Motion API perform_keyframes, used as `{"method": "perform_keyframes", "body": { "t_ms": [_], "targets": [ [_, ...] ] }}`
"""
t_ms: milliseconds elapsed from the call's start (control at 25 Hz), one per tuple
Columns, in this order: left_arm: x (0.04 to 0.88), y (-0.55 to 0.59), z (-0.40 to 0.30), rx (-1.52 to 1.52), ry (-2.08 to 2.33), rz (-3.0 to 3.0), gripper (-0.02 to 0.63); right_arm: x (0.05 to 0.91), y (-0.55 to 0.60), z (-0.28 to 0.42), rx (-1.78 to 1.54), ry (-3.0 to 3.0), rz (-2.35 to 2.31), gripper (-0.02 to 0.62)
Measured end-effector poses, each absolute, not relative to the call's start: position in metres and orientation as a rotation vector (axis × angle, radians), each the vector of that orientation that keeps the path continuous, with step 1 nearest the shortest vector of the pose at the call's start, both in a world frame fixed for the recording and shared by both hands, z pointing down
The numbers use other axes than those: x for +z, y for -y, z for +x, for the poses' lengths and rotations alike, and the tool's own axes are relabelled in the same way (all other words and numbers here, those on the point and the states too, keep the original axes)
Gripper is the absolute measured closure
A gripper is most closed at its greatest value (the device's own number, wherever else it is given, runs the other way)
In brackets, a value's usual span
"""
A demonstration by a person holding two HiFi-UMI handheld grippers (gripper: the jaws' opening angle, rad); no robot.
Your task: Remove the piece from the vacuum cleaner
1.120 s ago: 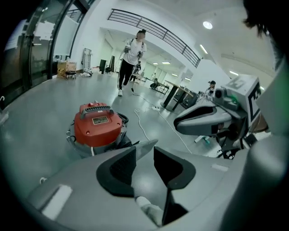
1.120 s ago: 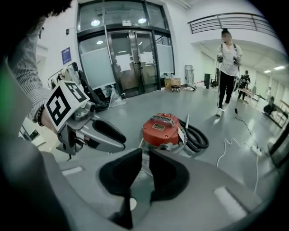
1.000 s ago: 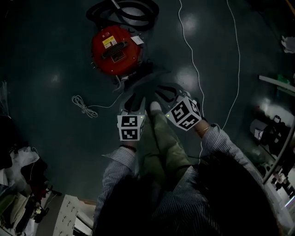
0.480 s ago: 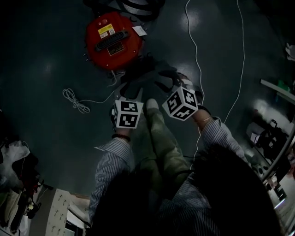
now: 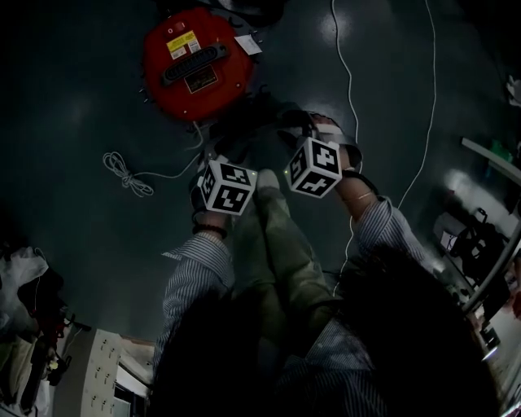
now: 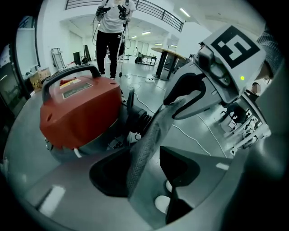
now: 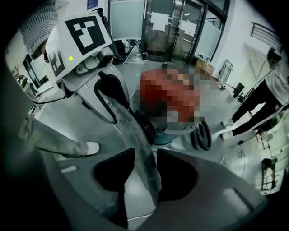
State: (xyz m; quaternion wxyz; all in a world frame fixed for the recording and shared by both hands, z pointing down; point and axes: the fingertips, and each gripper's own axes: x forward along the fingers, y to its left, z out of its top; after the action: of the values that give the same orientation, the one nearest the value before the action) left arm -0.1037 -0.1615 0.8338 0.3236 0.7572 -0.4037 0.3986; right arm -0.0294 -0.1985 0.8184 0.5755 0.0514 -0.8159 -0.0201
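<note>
While newly agape, both tongs [image 6: 145, 166] [image 7: 146, 168] astride mesh piece [image 6: 156, 128]

The black ribbed hose [image 5: 248, 6] behind the round red vacuum cleaner [image 5: 195, 65] is mostly cut off by the head view's top edge. Print on the vacuum cleaner's yellow label [image 5: 178, 46] is too small to read. In the right gripper view its red body is blurred. The left gripper view's top edge cuts off the head of the bystander in black trousers [image 6: 108, 49].
</note>
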Motion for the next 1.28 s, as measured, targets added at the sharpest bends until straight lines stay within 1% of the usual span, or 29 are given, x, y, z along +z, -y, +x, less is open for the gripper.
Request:
{"method": "perform_keyframes", "body": {
  "t_ms": [80,200,400,520,640,880,1280],
  "targets": [
    [0.836,0.164,-0.106,1.044,1.071,1.989,0.397,0.825,0.199,-0.029,-0.027,1.9,0.125,0.449],
    [0.838,0.166,-0.109,1.05,1.079,1.995,0.451,0.83,0.2,-0.03,-0.018,1.887,0.139,0.455],
    [0.84,0.163,-0.109,1.091,1.056,2.014,0.497,0.831,0.2,-0.031,0.007,1.871,0.144,0.536],
    [0.84,0.16,-0.106,1.114,1.037,2.033,0.561,0.831,0.199,-0.032,0.068,1.872,0.165,0.563],
    [0.841,0.158,-0.103,1.101,1.022,2.033,0.574,0.831,0.199,-0.032,0.106,1.877,0.19,0.575],
    [0.839,0.154,-0.103,1.09,1.012,2.023,0.575,0.829,0.191,-0.028,0.18,1.873,0.193,0.577],
    [0.836,0.138,-0.093,1.063,1.017,1.982,0.578,0.826,0.179,-0.022,0.183,1.873,0.202,0.577]
  ]
}}
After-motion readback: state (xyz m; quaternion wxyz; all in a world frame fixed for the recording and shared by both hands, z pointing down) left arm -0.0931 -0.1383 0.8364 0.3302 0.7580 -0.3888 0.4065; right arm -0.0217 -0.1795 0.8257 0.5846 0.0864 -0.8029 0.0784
